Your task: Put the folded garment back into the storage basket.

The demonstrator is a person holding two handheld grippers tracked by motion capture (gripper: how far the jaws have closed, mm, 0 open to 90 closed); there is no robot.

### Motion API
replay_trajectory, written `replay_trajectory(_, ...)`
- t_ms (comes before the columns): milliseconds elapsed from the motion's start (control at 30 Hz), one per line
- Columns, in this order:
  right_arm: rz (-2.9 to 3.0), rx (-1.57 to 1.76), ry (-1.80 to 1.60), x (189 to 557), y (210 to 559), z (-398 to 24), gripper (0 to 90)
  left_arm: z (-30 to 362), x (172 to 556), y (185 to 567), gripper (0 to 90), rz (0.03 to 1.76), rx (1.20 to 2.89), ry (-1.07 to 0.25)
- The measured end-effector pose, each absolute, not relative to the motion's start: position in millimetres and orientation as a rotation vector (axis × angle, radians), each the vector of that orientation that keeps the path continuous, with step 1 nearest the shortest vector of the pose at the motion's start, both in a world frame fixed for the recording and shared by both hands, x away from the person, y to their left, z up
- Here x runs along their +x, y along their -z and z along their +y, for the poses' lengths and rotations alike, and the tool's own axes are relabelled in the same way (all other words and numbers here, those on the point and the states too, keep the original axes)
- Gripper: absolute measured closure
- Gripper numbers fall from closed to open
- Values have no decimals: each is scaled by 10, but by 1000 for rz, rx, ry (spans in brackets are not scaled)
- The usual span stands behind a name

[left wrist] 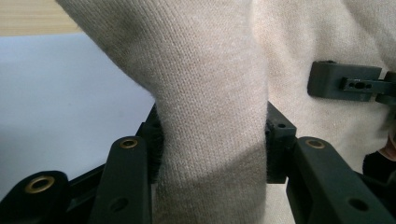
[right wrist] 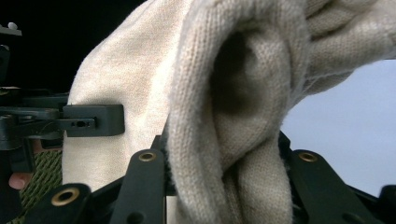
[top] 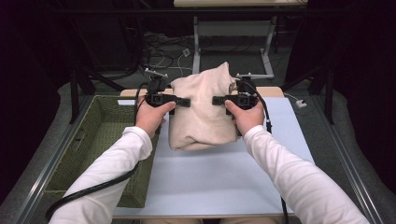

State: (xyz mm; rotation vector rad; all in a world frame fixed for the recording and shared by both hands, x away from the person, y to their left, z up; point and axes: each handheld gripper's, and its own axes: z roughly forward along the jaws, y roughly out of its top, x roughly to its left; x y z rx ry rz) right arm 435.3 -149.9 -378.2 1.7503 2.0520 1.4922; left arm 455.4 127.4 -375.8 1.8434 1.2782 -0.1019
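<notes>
A folded beige knit garment (top: 201, 108) hangs lifted between the two grippers above the pale table (top: 224, 182), its lower edge close to the surface. My left gripper (top: 183, 101) is shut on the garment's left side; in the left gripper view a thick fold of knit (left wrist: 212, 140) is pinched between the black jaws. My right gripper (top: 218, 100) is shut on the right side, and in the right gripper view a bunched fold (right wrist: 233, 158) fills the gap between its jaws. Each gripper view also shows the other gripper's tip against the cloth.
A green woven basket (top: 100, 140) sits at the table's left side, directly beside the left hand. Black cables trail from both grippers. Beyond the table are a metal stand, loose cables on the floor and dark surroundings.
</notes>
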Motion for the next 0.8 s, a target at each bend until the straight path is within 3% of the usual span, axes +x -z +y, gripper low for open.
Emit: replay_trajectory(800,2123,1723,-1508,4336,3667,-1078,620,1705,4514,3580,561,1324,1872,119)
